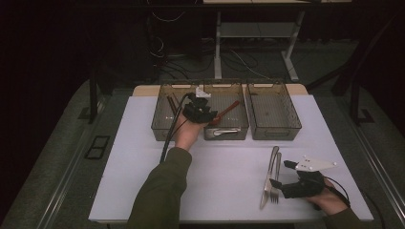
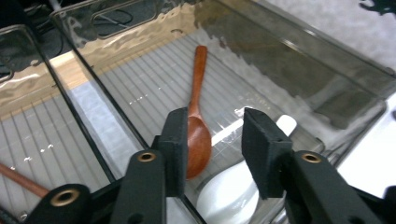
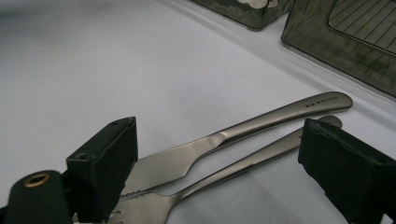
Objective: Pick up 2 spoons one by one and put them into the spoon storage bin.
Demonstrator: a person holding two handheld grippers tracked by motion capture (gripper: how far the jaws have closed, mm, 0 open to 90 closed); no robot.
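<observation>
- While the left gripper [image 2: 212, 154] hangs over the middle bin [image 1: 225, 128] at upper centre of the high view, its jaws stand parted with nothing between them; the wooden spoon [image 2: 196, 116] lies on the bin floor below, its bowl toward the camera and its handle running toward the top of the frame.
- A white spoon [image 2: 233, 191] lies just beside the wooden one, at the bottom centre of the left gripper view.
- The right gripper [image 3: 219, 163] sits low at the lower right of the high view, jaws wide apart and holding nothing, straddling the knife [image 3: 243, 135] and the fork [image 3: 219, 177], which lie side by side on the white table [image 1: 143, 143].
- Judged from this, cutlery is being sorted into bins: a spoon looks just dropped off, and the knife or fork is next.
- The next move calls for closing on one handle alone, not both.
- The left forearm [image 1: 160, 191] stretches up from bottom centre, wrist tipped down; the right hand [image 1: 329, 200] rests near the table's near edge.
</observation>
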